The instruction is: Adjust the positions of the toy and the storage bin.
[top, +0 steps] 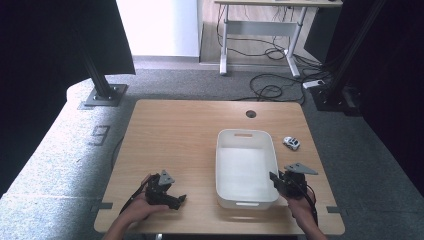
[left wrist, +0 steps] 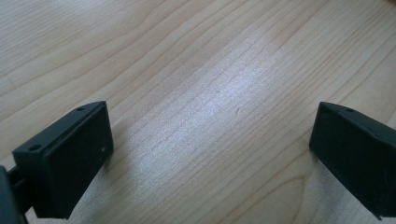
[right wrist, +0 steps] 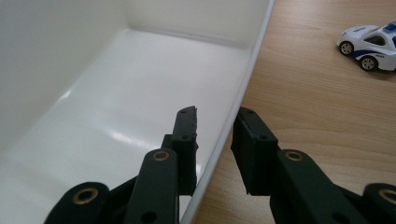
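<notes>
High view: wooden worktop (top: 175, 130) in the middle of the frame, grey carpet around it. A white bin (top: 246, 167) sits right of centre on the worktop, long axis running up the frame, with slot handles at its upper and lower ends and nothing seen inside. A small white toy car (top: 291, 143) stands to the right of the bin's upper end, apart from it, near the worktop's right edge.

Right tongs (top: 278, 183): lower right of the frame, at the bin's right wall near its lower corner. In the right gripper view the right tongs (right wrist: 215, 140) straddle that white wall, one jaw inside the bin, the other outside over the wood, with the rim running between them. The jaws are closed on the bin's wall; the outer pad looks pressed to it, while the inner pad's contact is hard to see from this angle. The toy car (right wrist: 371, 41) appears at the upper right of this view, blue stripe on its side, standing on its wheels on bare wood.

Left tongs (top: 172, 196): lower left of the high view, low over the worktop and well apart from the bin, held by the person's hand coming in from the bottom edge. In the left gripper view the left tongs (left wrist: 210, 149) stand wide open, with bare wood grain between the jaws and nothing held.
</notes>
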`<state>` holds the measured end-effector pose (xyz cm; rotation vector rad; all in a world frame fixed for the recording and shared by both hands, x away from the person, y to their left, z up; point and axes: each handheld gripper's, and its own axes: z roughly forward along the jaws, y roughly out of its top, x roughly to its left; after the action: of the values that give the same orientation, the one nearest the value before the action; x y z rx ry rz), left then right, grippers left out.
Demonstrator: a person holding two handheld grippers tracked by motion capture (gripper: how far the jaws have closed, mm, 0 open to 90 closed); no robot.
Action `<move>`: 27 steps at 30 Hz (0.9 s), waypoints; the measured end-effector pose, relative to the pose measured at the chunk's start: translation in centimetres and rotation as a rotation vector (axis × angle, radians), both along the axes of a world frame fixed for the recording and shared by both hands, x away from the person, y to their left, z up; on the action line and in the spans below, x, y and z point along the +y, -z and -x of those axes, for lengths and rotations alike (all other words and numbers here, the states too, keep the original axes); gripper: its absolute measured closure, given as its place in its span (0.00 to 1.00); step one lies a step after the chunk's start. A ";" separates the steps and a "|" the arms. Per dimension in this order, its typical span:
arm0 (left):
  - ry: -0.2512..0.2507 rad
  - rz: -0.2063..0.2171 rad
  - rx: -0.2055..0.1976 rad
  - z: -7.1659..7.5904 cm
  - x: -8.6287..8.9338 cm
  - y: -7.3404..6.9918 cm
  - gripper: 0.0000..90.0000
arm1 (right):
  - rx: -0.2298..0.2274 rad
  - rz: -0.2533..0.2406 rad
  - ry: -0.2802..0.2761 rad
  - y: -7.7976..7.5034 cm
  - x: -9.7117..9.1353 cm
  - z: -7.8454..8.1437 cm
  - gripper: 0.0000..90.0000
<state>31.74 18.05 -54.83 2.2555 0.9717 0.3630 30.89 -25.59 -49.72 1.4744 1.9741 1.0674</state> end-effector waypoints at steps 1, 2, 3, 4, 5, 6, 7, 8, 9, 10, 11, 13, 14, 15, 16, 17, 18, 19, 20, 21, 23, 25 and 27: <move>0.001 0.001 0.000 0.0 0.0 0.0 0.00 | 0.000 -0.006 0.004 0.0 0.0 0.0 0.79; 0.001 0.001 0.000 0.0 0.0 0.0 0.00 | 0.000 -0.006 0.004 0.0 0.0 0.0 0.79; 0.001 0.000 0.000 0.0 0.0 0.0 0.00 | -0.003 -0.015 0.010 0.1 0.0 0.0 0.79; 0.001 0.000 0.000 0.0 0.0 0.0 0.00 | -0.003 -0.015 0.010 0.1 0.0 0.0 0.79; 0.002 0.000 0.000 0.0 0.0 0.0 0.00 | -0.004 -0.025 0.014 0.1 0.0 0.0 0.79; 0.002 0.000 0.000 0.0 0.0 0.0 0.00 | -0.004 -0.025 0.014 0.1 0.0 0.0 0.79; 0.002 0.000 0.000 0.0 0.0 0.0 0.00 | -0.005 -0.027 0.016 0.1 0.0 0.0 0.79; 0.002 0.000 0.000 0.0 0.0 0.0 0.00 | -0.006 -0.029 0.020 0.1 0.1 0.0 0.79; 0.002 0.001 0.000 0.0 0.0 0.0 0.00 | -0.008 -0.029 0.022 0.1 0.1 0.0 0.79; 0.003 0.001 0.000 0.0 0.0 0.0 0.00 | -0.009 -0.031 0.024 0.1 0.2 0.0 0.79; 0.003 0.001 0.000 0.0 0.0 0.0 0.00 | -0.009 -0.031 0.024 0.1 0.2 0.0 0.79; 0.003 0.000 0.000 0.0 0.0 0.0 0.00 | -0.014 -0.033 0.028 0.1 0.3 0.0 0.79; 0.003 0.000 0.000 0.0 0.0 0.0 0.00 | -0.016 -0.034 0.031 0.2 0.4 0.0 0.79; 0.003 0.000 0.000 0.0 0.0 0.0 0.00 | -0.016 -0.034 0.031 0.2 0.4 0.0 0.79; 0.003 0.000 0.000 0.0 0.0 0.0 0.00 | -0.019 -0.037 0.037 0.2 0.5 0.0 0.79; 0.003 0.001 0.000 0.0 0.0 0.0 0.00 | -0.020 -0.038 0.038 0.2 0.5 0.1 0.79; 0.003 0.001 0.000 0.0 0.0 0.0 0.00 | -0.020 -0.038 0.038 0.2 0.5 0.1 0.79; 0.003 0.000 0.000 0.0 0.0 0.0 0.00 | -0.026 -0.040 0.041 0.2 0.6 0.0 0.79; 0.003 0.000 0.000 0.0 0.0 0.0 0.00 | -0.026 -0.040 0.041 0.2 0.6 0.0 0.79; 0.003 0.001 0.000 0.0 0.0 0.0 0.00 | -0.028 -0.042 0.045 0.3 0.7 0.0 0.79; 0.004 0.000 0.000 0.0 0.0 0.0 0.00 | -0.029 -0.039 0.044 0.3 0.8 0.0 0.79; 0.004 0.001 0.000 0.0 0.0 0.0 0.00 | -0.034 -0.037 0.045 0.3 1.0 0.0 0.79; 0.004 0.001 0.000 0.0 0.0 0.0 0.00 | -0.036 -0.039 0.045 0.3 1.1 -0.1 0.79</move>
<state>31.79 18.03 -54.83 2.2566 0.9675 0.3608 30.98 -24.53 -50.02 1.5024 1.8967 1.1107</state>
